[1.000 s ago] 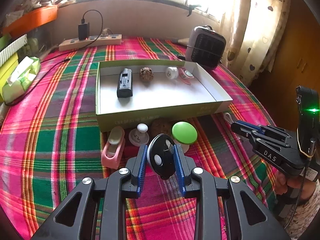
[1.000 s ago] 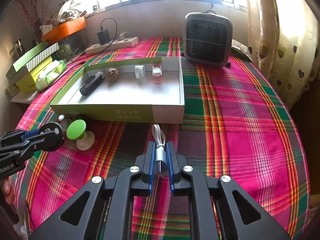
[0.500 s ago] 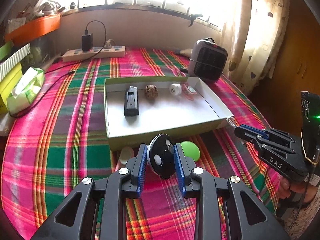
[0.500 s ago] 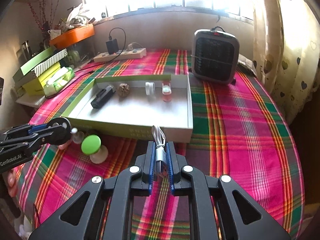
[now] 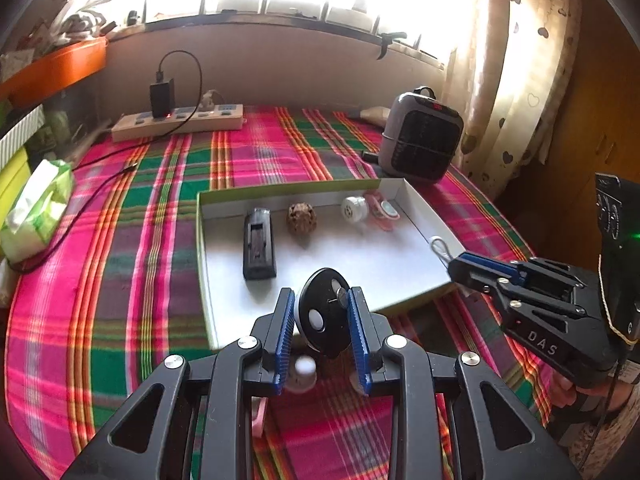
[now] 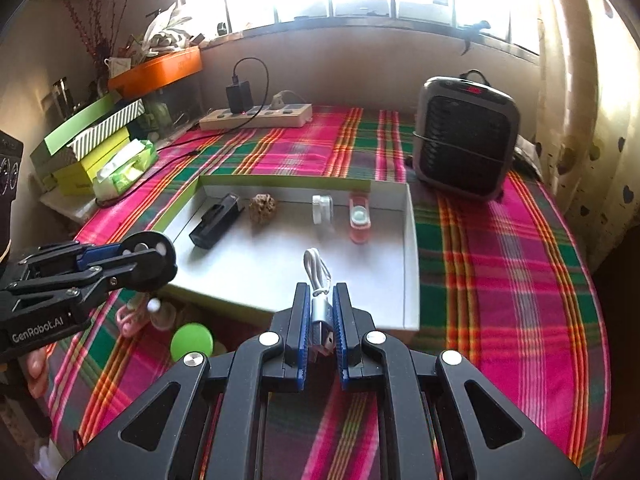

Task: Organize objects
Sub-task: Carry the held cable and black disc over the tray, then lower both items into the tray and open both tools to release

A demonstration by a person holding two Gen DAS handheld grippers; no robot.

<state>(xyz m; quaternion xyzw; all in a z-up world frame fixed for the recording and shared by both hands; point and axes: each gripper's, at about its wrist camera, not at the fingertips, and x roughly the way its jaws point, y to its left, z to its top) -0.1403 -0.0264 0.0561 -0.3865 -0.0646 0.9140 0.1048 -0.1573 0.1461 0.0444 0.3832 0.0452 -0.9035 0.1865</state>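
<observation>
My left gripper (image 5: 322, 314) is shut on a black round disc (image 5: 325, 312), held above the near edge of the shallow white box (image 5: 412, 200). The disc and left gripper (image 6: 160, 258) also show at the left of the right wrist view. My right gripper (image 6: 320, 312) is shut on a short white USB cable (image 6: 318, 280), its loop pointing over the box (image 6: 412, 240). That cable loop (image 5: 439, 247) sticks out of the right gripper (image 5: 454, 266) in the left wrist view. Inside the box lie a black block (image 5: 259, 245), a brown ball (image 5: 301, 218), a white cap (image 5: 354, 208) and a pink case (image 5: 382, 210).
In front of the box on the plaid cloth sit a green-topped knob (image 6: 192, 340), a white knob (image 6: 154, 305) and a pink clip (image 6: 128, 316). A grey heater (image 6: 464, 136) stands back right, a power strip (image 6: 256, 117) at the rear, stacked boxes and tissues (image 6: 124, 166) on the left.
Both grippers rose and moved forward toward the box with their loads. The small items in front of the box have slipped below and behind the fingers.
</observation>
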